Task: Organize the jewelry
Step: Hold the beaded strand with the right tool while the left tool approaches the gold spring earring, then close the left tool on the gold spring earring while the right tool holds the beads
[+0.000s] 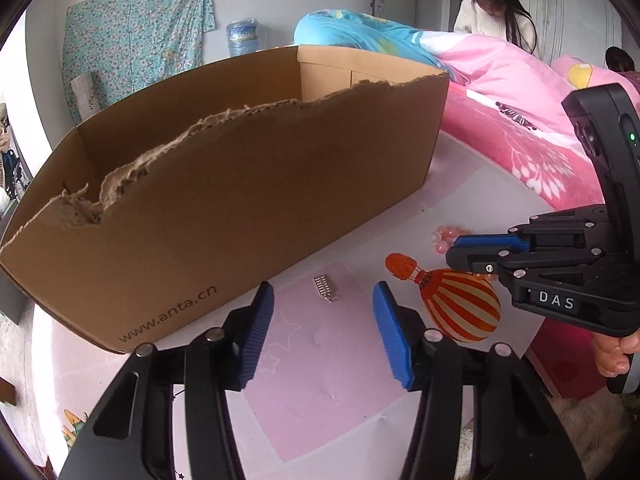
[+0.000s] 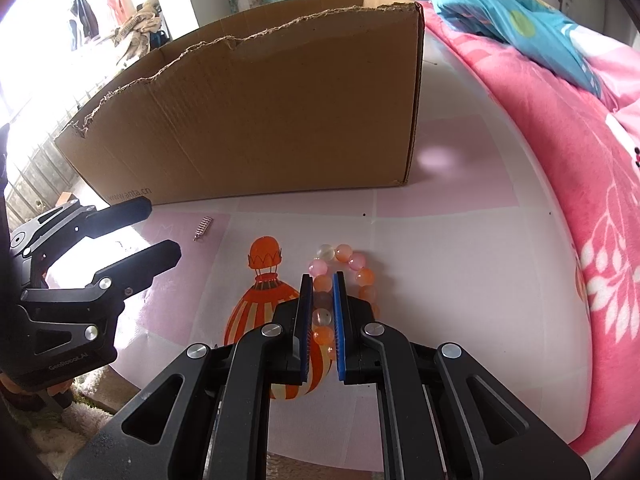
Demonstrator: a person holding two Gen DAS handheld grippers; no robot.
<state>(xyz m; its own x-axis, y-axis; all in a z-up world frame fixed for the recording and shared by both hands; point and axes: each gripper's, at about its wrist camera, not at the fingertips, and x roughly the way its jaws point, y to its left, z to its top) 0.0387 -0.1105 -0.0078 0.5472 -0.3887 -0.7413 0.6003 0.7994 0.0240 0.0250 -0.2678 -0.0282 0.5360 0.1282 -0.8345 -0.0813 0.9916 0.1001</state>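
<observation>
box (image 1: pixel 224 184): stands on the surface (image 1: pixel 320 412), beyond both tongs
small metal piece (image 1: pixel 326 289): on the surface just ahead of the left tongs (image 1: pixel 323 334), near the box's foot
bead bracelet (image 2: pixel 344 276): on the surface, one side between the right tongs (image 2: pixel 322 320)
right tongs: to the right of the left tongs
bed (image 2: pixel 560 168): right of the surface

Soft daylight, window blown out white far left of my right claw (image 2: pixel 321 322), glare patch on the mat ahead, box (image 1: pixel 240 184) face shadowed, heavy fisheye bending and dark vignette at edges, bedding (image 2: pixel 540 60) slightly blurred.
</observation>
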